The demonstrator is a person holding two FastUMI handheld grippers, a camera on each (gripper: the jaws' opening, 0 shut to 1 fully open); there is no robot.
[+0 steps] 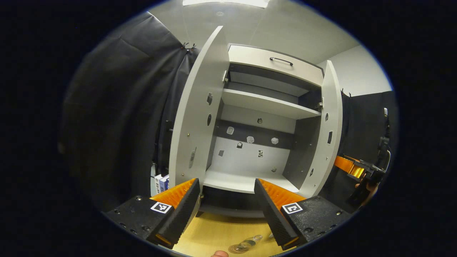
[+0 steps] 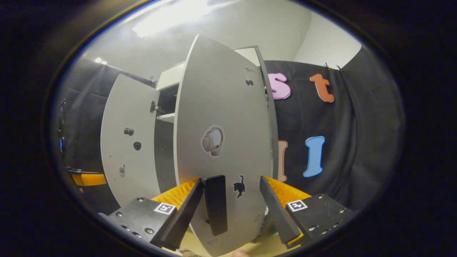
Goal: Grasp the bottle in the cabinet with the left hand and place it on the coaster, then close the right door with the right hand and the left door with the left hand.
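At the cabinet's right door (image 2: 221,117), we held our right gripper (image 2: 230,210) wide open and empty astride its handle (image 2: 215,204), ready to push. Our left gripper (image 1: 226,210) hung open, empty; the bottle (image 1: 250,242) seemingly lay at the coaster (image 1: 236,248) on the worktop (image 1: 214,228).

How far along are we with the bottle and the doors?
Done, it seems: the cabinet shelves are bare, and glassware, maybe the bottle, sits on the table below. In hand: the right gripper, open, is at the right door by its handle. Left: both doors, including the left door, remain open.
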